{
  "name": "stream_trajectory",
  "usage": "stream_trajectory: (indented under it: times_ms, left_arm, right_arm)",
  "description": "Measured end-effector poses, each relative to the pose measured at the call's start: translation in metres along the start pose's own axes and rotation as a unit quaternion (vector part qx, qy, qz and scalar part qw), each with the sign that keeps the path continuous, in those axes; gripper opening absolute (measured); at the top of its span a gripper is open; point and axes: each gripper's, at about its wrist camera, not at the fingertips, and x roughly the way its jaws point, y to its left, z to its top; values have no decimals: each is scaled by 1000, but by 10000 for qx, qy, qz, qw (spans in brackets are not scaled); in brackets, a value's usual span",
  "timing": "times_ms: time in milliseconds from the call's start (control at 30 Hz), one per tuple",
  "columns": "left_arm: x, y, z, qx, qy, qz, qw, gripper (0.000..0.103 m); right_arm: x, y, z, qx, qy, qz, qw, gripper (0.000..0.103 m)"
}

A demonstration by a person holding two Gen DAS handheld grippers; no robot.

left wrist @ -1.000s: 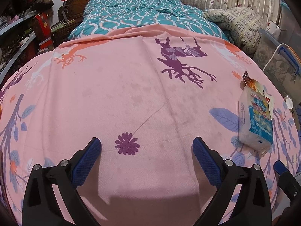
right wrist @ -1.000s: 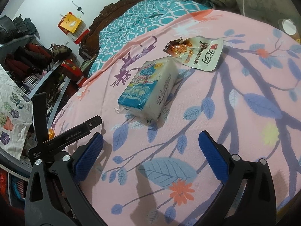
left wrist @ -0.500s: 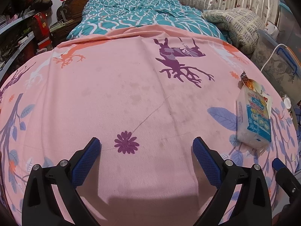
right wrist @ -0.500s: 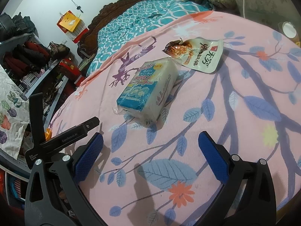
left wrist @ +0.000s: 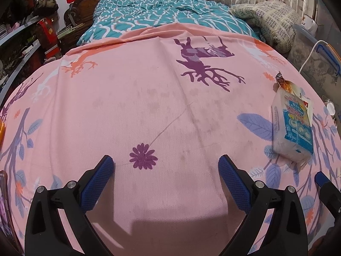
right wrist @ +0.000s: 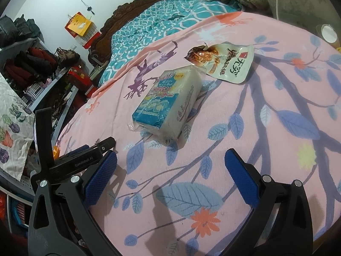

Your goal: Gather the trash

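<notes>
Barely anything's changed in the last second: right gripper (right wrist: 170, 170) creeps closer, jaws spread, empty. Tissue pack (right wrist: 168, 104) mid-frame, snack wrapper (right wrist: 226, 64) upper right. Left gripper (left wrist: 166, 177) spread, idle. Nothing collected.

**A bed with a pink printed sheet and two pieces of packaging**

A bed fills both views. Its near part is covered by a pink sheet (left wrist: 132, 98) printed with purple deer, orange antlers, blue leaves and a purple flower. Faint darker stains mark the middle of the sheet. At the far end lies a teal quilt (left wrist: 162, 12) with a white wavy pattern, below a dark carved wooden headboard (right wrist: 132, 8). On the sheet rests a plastic-wrapped white block with a blue label (right wrist: 168, 104). Just beyond it lies a flat, torn-open snack pouch (right wrist: 226, 64), white with red and black characters, its near edge touching or slightly under the block.
</notes>
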Motion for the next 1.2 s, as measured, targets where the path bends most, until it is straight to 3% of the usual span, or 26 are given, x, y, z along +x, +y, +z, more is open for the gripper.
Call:
stream_trajectory:
  times_ms: [333,533,667,800,1067,1200]
  left_arm:
    - [0,0,2,5,14,12,10000,95]
    - [-2,0,5,-63,188,-84,9998,94]
    - [-24,-9,11,6,-262,-98,9996,94]
    - [-44,-43,19,531,-595,-298,9964,94]
    - [-37,-126,33,1374,-465,-729,9867,94]
    - [-25,-158,36,1667,-444,-668,9827,94]
  right_arm:
    - [-2,4,-1,-87,36,-77,9999,99]
    - [-8,-4,1,48,-96,-61,9999,81]
    - [-16,-11,5,91,-305,-161,9994,79]
    - [-21,-20,9,131,-451,-282,9985,77]
    - [-34,-54,27,383,-631,-533,9959,77]
    - [-37,-78,49,550,-657,-580,9946,77]
